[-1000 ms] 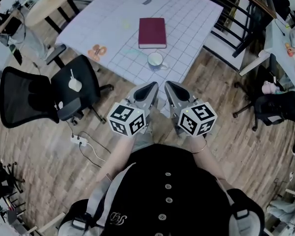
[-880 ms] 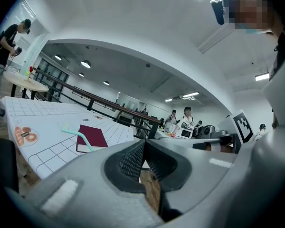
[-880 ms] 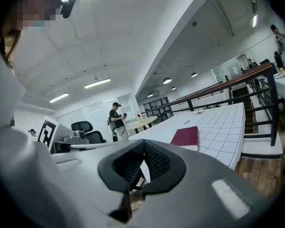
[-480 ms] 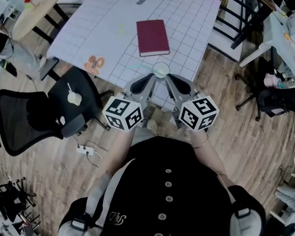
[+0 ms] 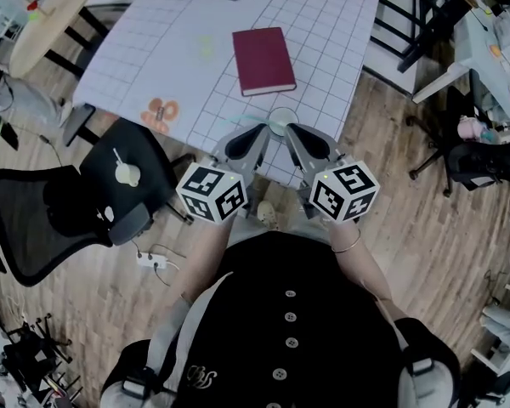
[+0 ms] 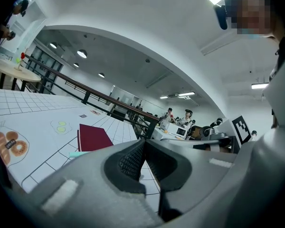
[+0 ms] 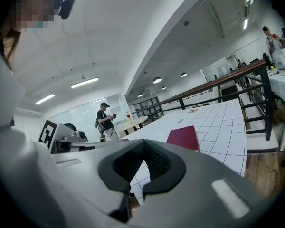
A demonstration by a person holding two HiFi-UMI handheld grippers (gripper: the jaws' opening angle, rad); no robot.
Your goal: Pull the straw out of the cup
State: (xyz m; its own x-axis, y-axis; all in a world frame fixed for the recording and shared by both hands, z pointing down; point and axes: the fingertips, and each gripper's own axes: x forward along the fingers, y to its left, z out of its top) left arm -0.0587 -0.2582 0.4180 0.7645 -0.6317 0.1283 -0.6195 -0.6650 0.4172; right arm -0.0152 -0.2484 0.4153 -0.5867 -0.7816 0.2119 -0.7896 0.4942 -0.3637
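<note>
wooden floorboards surround a white table (image 5: 195,49) covered in a grid of dark lines, seen from steeply above. a dark red book (image 5: 263,60) lies closed towards the middle of the table, and an orange print (image 5: 160,111) marks the cloth at its near left edge. the cup (image 5: 282,118) stands at the near edge of the table, just nearer than the book, and its lower rim is partly hidden behind the gripper tips. the straw (image 5: 243,122), a pale green strip, reaches out to the left from the cup; its end also shows in the left gripper view (image 6: 79,153), just near the book (image 6: 94,137).

the left gripper (image 5: 260,134) and the right gripper (image 5: 292,133) are held side by side in front of the person's dark buttoned top, pointing at the cup from the near side, with the cup in the gap between their tips. neither touches it. the left gripper (image 6: 143,142) has its jaws pressed together with nothing between them, and the right gripper (image 7: 143,144) is likewise clenched on nothing.

a black office chair (image 5: 68,206) stands on the floor to the left of the table, with a power strip (image 5: 150,258) near it. a round wooden table (image 5: 51,11) sits at the far left.
</note>
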